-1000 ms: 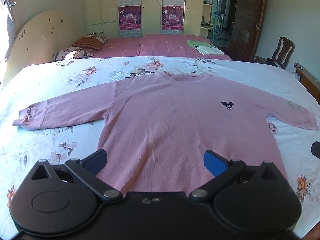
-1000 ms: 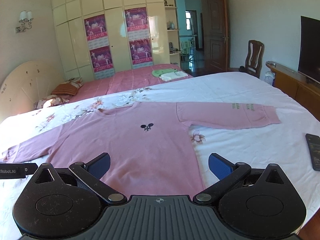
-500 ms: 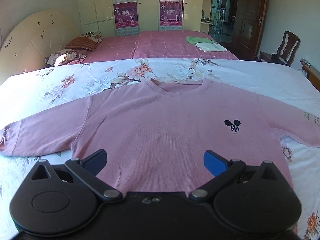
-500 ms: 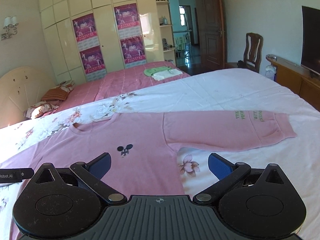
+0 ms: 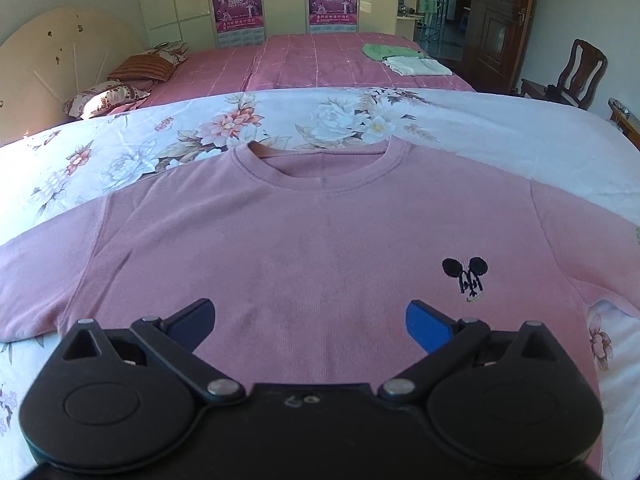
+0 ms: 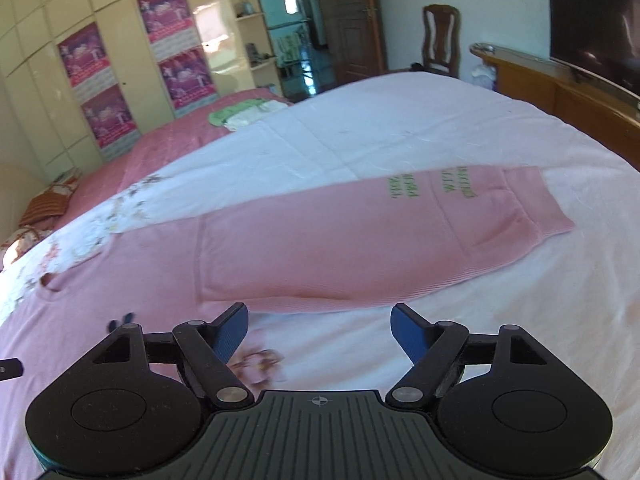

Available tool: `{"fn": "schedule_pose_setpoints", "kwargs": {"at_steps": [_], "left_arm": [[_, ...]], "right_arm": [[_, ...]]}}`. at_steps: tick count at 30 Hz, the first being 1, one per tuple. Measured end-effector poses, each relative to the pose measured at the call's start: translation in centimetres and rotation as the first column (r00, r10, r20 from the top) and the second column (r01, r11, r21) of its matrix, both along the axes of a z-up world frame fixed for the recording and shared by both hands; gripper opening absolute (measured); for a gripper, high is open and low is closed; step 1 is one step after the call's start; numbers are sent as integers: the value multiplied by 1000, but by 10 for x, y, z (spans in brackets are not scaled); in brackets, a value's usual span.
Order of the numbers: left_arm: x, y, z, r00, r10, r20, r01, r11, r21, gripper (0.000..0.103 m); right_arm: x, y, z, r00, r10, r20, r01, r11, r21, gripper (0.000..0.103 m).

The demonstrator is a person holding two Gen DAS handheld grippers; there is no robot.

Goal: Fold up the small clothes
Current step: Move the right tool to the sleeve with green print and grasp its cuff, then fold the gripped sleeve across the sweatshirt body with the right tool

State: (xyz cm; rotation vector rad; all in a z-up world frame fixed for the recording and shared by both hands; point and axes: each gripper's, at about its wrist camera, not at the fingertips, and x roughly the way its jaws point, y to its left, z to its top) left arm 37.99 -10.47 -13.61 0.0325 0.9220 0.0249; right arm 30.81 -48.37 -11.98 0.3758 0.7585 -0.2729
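A pink long-sleeved shirt (image 5: pixel 304 240) lies flat, face up, on the flowered white bedspread (image 5: pixel 280 124), its round collar toward the far side and a small black mouse logo (image 5: pixel 466 276) on the chest. My left gripper (image 5: pixel 310 320) hovers open over the chest, nothing between its blue pads. In the right wrist view the shirt's sleeve (image 6: pixel 360 236) stretches to the right, with green lettering near the cuff (image 6: pixel 512 208). My right gripper (image 6: pixel 320 330) is just below the sleeve over bare bedspread; its jaws are closing, with nothing between them.
A second bed with a pink cover (image 5: pixel 320 60) holds folded green and white clothes (image 5: pixel 404 60) and pillows (image 5: pixel 140 70). A wooden chair (image 6: pixel 440 36), a door (image 5: pixel 496 20), a wooden bench (image 6: pixel 560 84) and a dark TV screen (image 6: pixel 600 20) stand to the right.
Both grippers have moved forward and lower toward the shirt. The left now looks at the collar and chest; the right swung right, rolled, toward the sleeve, its jaws narrower.
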Motion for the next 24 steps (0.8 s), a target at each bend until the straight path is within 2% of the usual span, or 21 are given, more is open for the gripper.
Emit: {"fn": "schedule_pose_setpoints", "kwargs": {"at_steps": [3,7,9,11,16,18,20,21,22,24], "left_arm": [[12,-7,-8,1000,-3,-14,2,1000,-27,100],[26,-16,-21,999,-18,-35,18,1000,-20,96],[32,-19,-27,998,-27,-49,26,1000,-11,94],[34,-20,-30,998,-34,-54,34,999,-2,93],[39,-21,-34,997,-59,-58,60,998,16,93],[42,-21,-35,996,-67,-63,68,997,20,90],[44,-20,-36,995,-76,-69,78,997,17,86],[45,-20,-36,994,-80,-73,81,997,15,86],[46,-19,-36,994,-81,-74,83,997,12,83],[46,-17,-36,993,-89,-76,90,996,5,80]], "right_arm": [[1,-25,-12,998,-63,-23,64,998,5,78],[-2,-62,-28,982,-179,-62,179,984,-2,78],[-3,-80,-34,969,-235,-74,235,972,-7,74],[-4,-96,-39,955,-284,-84,285,958,-1,62],[-1,-127,-42,934,-352,-62,354,935,25,62],[1,-136,-41,925,-377,-46,379,925,39,58],[4,-147,-41,914,-404,-36,405,913,56,33],[4,-150,-41,908,-417,-34,418,906,65,28],[5,-154,-40,905,-425,-30,426,902,75,18],[7,-156,-38,905,-425,-17,425,902,84,10]]}}
